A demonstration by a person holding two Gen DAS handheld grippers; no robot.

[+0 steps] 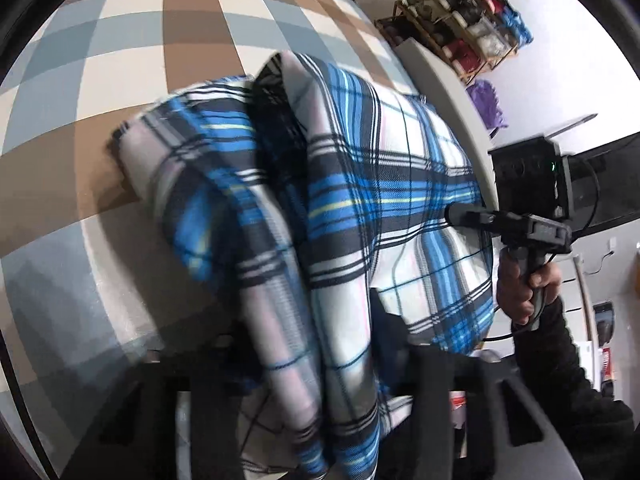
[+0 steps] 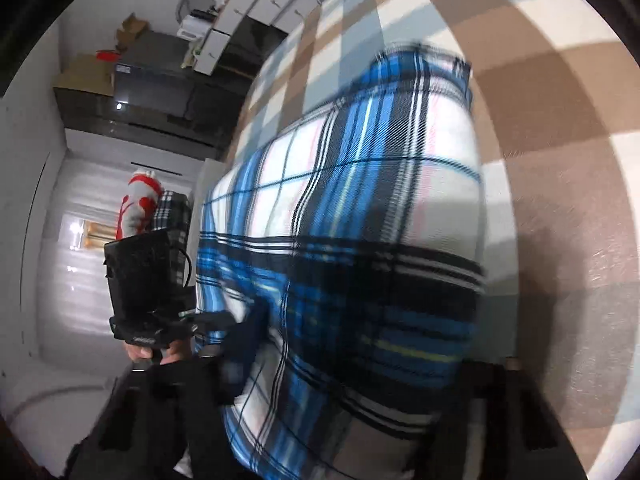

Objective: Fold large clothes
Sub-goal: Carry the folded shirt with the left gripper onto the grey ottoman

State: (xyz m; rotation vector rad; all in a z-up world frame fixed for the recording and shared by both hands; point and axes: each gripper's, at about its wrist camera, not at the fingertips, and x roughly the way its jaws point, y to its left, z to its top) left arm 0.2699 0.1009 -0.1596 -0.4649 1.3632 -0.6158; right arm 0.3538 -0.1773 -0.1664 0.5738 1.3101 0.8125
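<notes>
A large blue, white and black plaid garment (image 1: 360, 184) hangs lifted over a bed with a brown, grey and cream checked cover (image 1: 120, 80). My left gripper (image 1: 316, 364) is shut on a bunched fold of it at the bottom of the left wrist view. My right gripper (image 1: 452, 214) is shut on its far right edge. In the right wrist view the garment (image 2: 360, 220) fills the middle and drapes over my right gripper (image 2: 340, 408). The left gripper (image 2: 216, 320) shows there at the garment's left edge.
The checked bed cover (image 2: 540, 120) lies under and around the garment. A wooden shelf with rolled items (image 1: 460, 28) and a purple cloth (image 1: 486, 104) stand by the wall. Dark cabinets (image 2: 152, 92) and a red and white plush (image 2: 140, 204) are beyond the bed.
</notes>
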